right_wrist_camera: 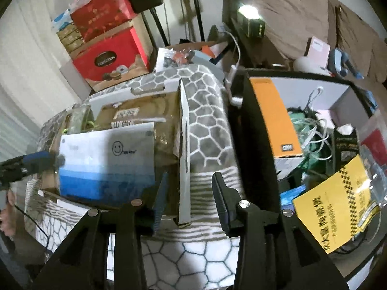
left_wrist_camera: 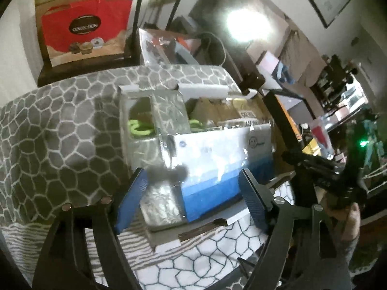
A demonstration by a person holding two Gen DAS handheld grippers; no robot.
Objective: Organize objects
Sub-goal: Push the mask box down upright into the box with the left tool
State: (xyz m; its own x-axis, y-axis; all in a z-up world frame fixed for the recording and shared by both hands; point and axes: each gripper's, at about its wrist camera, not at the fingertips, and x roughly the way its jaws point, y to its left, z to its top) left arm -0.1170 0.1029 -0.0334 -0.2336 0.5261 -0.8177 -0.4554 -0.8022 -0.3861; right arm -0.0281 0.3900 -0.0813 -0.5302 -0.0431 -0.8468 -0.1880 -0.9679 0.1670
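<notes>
Packet point(left_wrist_camera: 217, 152) with blue-and-white face stands upright in the cardboard box point(right_wrist_camera: 183, 130) ahead, its long edge spanning both grippers: left gripper point(left_wrist_camera: 193, 198) open astride its near-left corner, right gripper point(right_wrist_camera: 191, 203) open off its right end.

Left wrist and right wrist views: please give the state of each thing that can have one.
Cardboard box: flaps open, filled.
Blue and white bag: upright in the box, not gripped.
Left gripper: open, fingers either side of the bag.
Right gripper: open, nothing held.
Black bin: open, full of clutter.
</notes>
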